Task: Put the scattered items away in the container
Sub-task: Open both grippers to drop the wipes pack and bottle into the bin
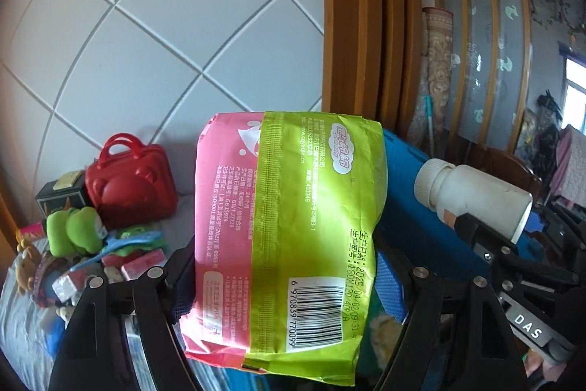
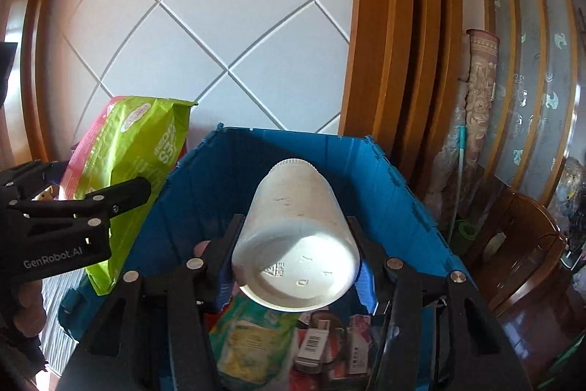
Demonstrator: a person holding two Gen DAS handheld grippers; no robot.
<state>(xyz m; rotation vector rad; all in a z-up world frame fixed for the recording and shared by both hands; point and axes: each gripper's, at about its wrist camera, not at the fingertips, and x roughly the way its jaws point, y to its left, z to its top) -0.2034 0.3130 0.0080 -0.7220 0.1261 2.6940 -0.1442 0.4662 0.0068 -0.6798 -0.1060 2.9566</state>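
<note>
A pink and lime-green packet [image 1: 289,207] stands upright between the fingers of my left gripper [image 1: 289,259], which is shut on it. In the right wrist view this packet [image 2: 135,163] hangs just left of the blue crate [image 2: 256,167], outside its left wall. My right gripper [image 2: 295,226] is shut on a white plastic bottle [image 2: 296,237], held on its side above the crate's opening with the cap pointing away. The left wrist view shows the bottle [image 1: 472,193] at the right. Several packets and small boxes [image 2: 278,343] lie in the crate's bottom.
On the grey cloth at the left sit a red toy case [image 1: 128,185], a green plush [image 1: 73,229], a black box [image 1: 62,193] and pink boxes [image 1: 143,264]. A wooden door frame [image 2: 395,61], rolled rug [image 2: 476,120] and wooden chair [image 2: 523,262] stand right of the crate.
</note>
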